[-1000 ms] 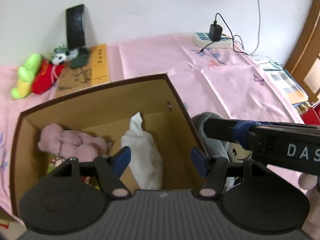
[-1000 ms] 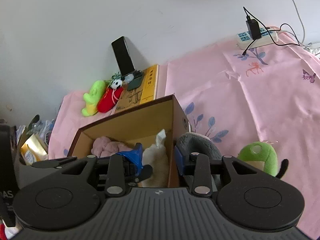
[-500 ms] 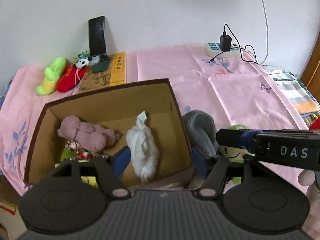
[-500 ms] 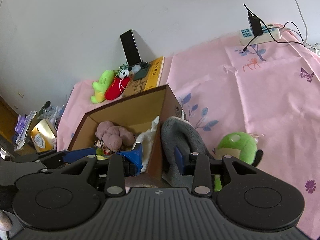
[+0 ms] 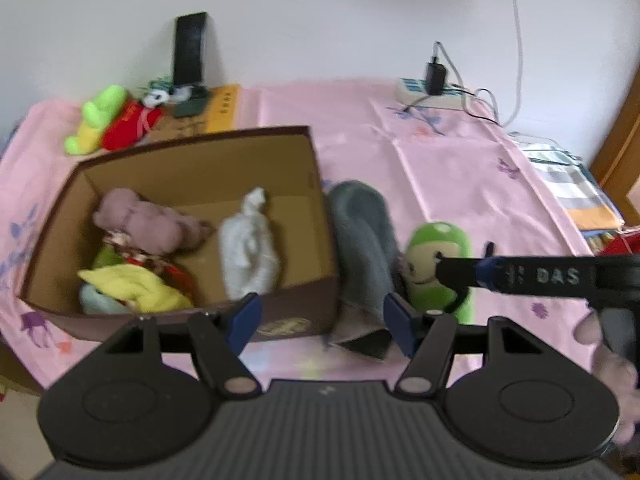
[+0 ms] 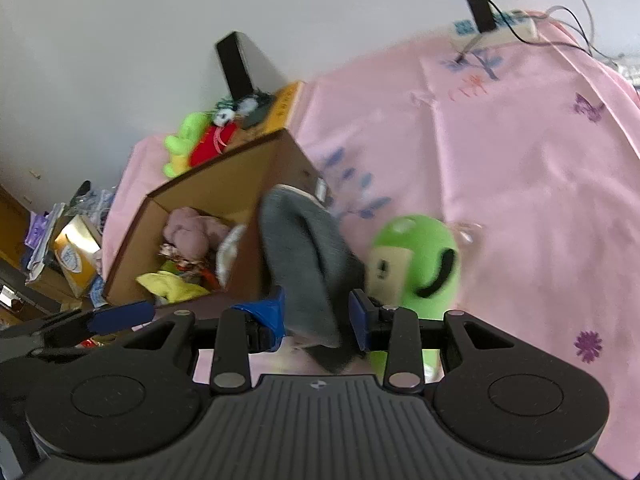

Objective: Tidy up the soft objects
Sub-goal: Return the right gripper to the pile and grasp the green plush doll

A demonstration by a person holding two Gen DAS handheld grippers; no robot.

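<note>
Grey sock [image 6: 308,264] betw. right tongs [image 6: 318,316] (gripped).

Blurred grey cloth [image 6: 308,264], lower end hidden

Place: a home, likely a bedroom
Surface: a pink floral bedsheet [image 5: 460,168] is covering a bed against a white wall
Clutter: plush toys [image 5: 108,120], a phone [image 5: 190,48] and a power strip [image 5: 424,90] are lying about
Storage: a cardboard box [image 5: 312,168] is holding soft items

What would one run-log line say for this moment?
left hand-held gripper: open, empty | right hand-held gripper: around grey cloth | box: partly filled
</note>
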